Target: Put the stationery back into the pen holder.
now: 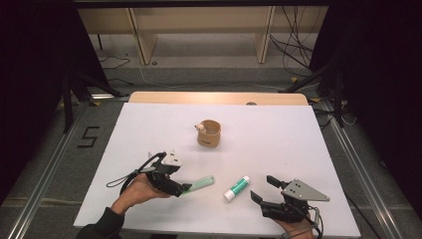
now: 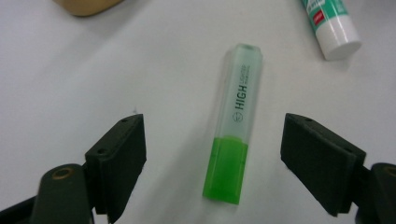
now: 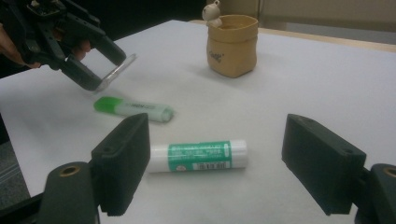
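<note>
A highlighter (image 2: 233,135) with a clear cap and green body lies flat on the white table, its green end toward my left gripper (image 2: 213,122). That gripper is open, its jaws standing either side of the pen without touching it. From the right gripper view, the left gripper (image 3: 105,70) hovers just above the highlighter's (image 3: 133,108) green end. A green-and-white glue stick (image 3: 196,156) lies in front of my open right gripper (image 3: 217,123), slightly left of centre between the jaws. From above, the highlighter (image 1: 201,183) and glue stick (image 1: 237,188) lie between the left gripper (image 1: 185,189) and right gripper (image 1: 261,186).
A tan pot (image 1: 209,133) with a small figure on its rim stands mid-table, beyond both pens. The white sheet (image 1: 278,134) covers the table; its front edge runs just below both hands. Shelving and cables sit on the floor behind.
</note>
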The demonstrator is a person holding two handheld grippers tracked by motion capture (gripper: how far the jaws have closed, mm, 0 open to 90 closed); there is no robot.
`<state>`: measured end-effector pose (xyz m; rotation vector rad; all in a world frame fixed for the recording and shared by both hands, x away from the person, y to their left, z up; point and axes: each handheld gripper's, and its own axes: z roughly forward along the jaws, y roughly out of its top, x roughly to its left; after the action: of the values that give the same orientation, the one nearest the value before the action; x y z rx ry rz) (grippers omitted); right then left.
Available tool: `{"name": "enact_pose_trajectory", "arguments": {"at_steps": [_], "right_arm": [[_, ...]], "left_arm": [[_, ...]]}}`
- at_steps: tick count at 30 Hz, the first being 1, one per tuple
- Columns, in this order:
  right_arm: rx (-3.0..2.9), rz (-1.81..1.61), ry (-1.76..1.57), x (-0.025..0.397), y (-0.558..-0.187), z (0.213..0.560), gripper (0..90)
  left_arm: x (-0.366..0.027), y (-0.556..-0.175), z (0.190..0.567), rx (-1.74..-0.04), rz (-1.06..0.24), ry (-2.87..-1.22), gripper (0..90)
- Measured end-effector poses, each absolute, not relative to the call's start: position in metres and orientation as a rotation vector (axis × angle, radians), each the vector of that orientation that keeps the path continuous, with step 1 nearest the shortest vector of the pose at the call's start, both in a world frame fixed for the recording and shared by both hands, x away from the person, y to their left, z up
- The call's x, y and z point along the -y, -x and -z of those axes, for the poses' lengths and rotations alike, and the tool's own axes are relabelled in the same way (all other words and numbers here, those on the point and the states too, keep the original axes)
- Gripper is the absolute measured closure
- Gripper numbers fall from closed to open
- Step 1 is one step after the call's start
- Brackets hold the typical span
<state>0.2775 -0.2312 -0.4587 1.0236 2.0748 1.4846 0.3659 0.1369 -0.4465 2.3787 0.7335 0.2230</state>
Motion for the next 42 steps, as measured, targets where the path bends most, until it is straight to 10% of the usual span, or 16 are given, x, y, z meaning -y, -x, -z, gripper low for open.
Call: {"name": "enact_pose_trajectory", "arguments": {"at_steps": [42], "right_arm": [[-2.111, -1.452, -0.984, 0.223, -0.276, 0.459, 24.6]], "left_arm": [[-0.114, -0.367, 0.465, -0.666, -0.124, -2.677, 66.5]]}}
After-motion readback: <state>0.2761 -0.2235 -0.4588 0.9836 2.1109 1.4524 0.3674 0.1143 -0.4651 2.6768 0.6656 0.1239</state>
